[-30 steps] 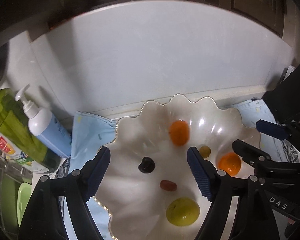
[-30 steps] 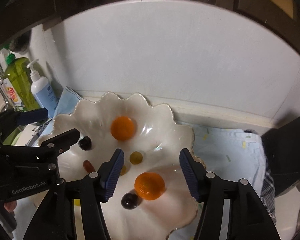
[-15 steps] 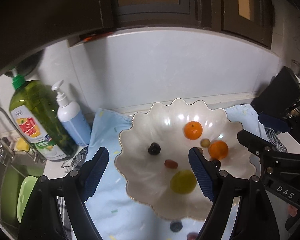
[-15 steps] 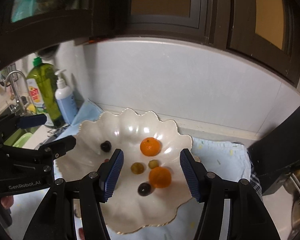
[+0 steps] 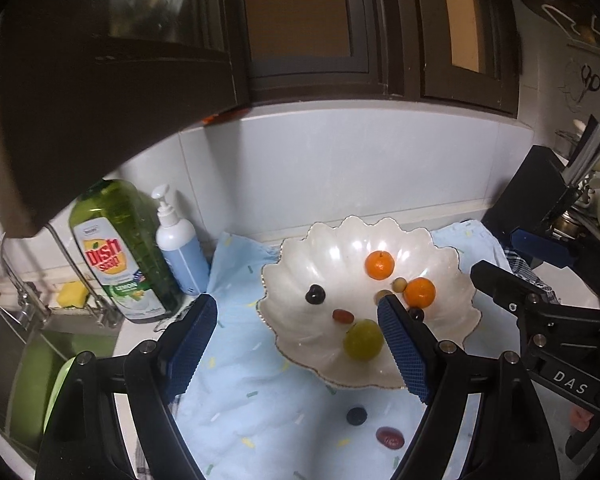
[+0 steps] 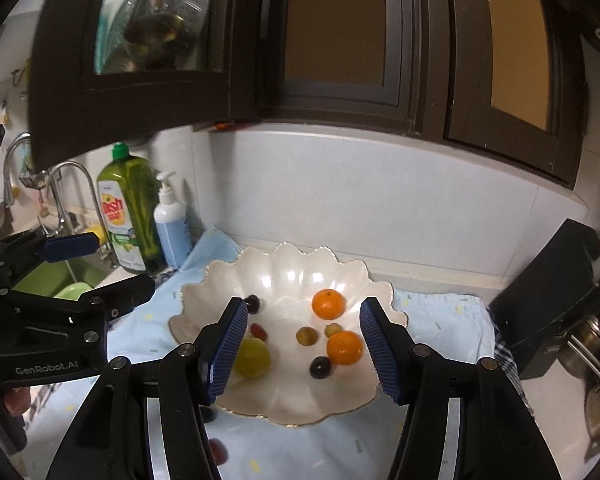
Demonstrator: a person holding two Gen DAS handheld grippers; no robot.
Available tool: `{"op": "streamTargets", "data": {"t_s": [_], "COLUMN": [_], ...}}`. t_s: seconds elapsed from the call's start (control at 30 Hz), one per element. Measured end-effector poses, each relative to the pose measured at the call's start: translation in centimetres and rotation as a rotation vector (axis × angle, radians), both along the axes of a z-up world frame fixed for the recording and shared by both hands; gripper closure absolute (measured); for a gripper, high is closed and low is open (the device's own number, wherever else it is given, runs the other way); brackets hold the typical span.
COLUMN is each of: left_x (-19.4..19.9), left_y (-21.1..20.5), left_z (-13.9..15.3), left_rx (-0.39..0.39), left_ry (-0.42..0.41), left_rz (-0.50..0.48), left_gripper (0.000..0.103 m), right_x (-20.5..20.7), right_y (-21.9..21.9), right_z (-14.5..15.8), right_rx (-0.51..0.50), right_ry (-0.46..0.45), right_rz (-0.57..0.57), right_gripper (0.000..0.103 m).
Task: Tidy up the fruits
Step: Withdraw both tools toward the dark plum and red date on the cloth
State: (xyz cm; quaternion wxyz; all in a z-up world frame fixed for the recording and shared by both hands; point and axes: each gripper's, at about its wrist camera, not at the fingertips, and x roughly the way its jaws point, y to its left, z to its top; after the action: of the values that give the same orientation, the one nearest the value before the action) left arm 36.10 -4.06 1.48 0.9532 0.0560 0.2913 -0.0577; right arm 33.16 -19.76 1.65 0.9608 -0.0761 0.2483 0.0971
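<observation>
A white scalloped bowl (image 5: 292, 280) (image 6: 284, 400) stands on a light blue cloth (image 5: 260, 392). It holds two oranges (image 5: 379, 265) (image 5: 419, 293), a green fruit (image 5: 362, 345), dark grapes (image 5: 314, 294) and small red and tan fruits. A blue berry (image 5: 356, 416) and a red fruit (image 5: 389, 437) lie on the cloth in front of the bowl. My left gripper (image 5: 296, 344) is open and empty, above the cloth near the bowl. My right gripper (image 6: 303, 350) is open and empty, above the bowl's front.
A green dish soap bottle (image 5: 116, 256) and a white pump bottle (image 5: 178, 246) stand at the left, beside a sink with a tap (image 6: 66, 196). A black box (image 6: 548, 300) stands at the right. Dark cabinets (image 5: 300, 28) hang overhead.
Both grippers have pulled up and back from the bowl, so the whole bowl, the cloth and the cabinets show. Both stay open and empty.
</observation>
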Motion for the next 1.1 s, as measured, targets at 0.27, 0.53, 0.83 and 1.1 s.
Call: {"op": "streamTargets", "data": {"t_s": [0.27, 0.53, 0.83, 1.1], "left_x": [-3.6, -6.3, -7.8, -8.7], "left_y": [1.2, 2.2, 3.5, 3.6], "left_z": [0.7, -0.1, -1.5, -3.0], "left_rx": [-0.011, 0.008, 0.009, 0.046], "left_ry": [-0.048, -0.055, -0.057, -0.058], "left_rz": [-0.003, -0.02, -0.073, -0.141], "left_gripper": [0.019, 0.018, 0.018, 0.019], "right_x": [-3.5, -6.5, -8.3, -9.8], "right_y": [1.0, 2.2, 3.7, 4.6], "right_z": [0.5, -0.4, -1.4, -2.5], "right_rx": [0.015, -0.009, 0.012, -0.009], "right_ry": [-0.047, -0.077, -0.095, -0.106], "right_rz": [0.014, 0.015, 0.002, 0.002], "right_gripper": [0.043, 0.043, 0.043, 0.043]}}
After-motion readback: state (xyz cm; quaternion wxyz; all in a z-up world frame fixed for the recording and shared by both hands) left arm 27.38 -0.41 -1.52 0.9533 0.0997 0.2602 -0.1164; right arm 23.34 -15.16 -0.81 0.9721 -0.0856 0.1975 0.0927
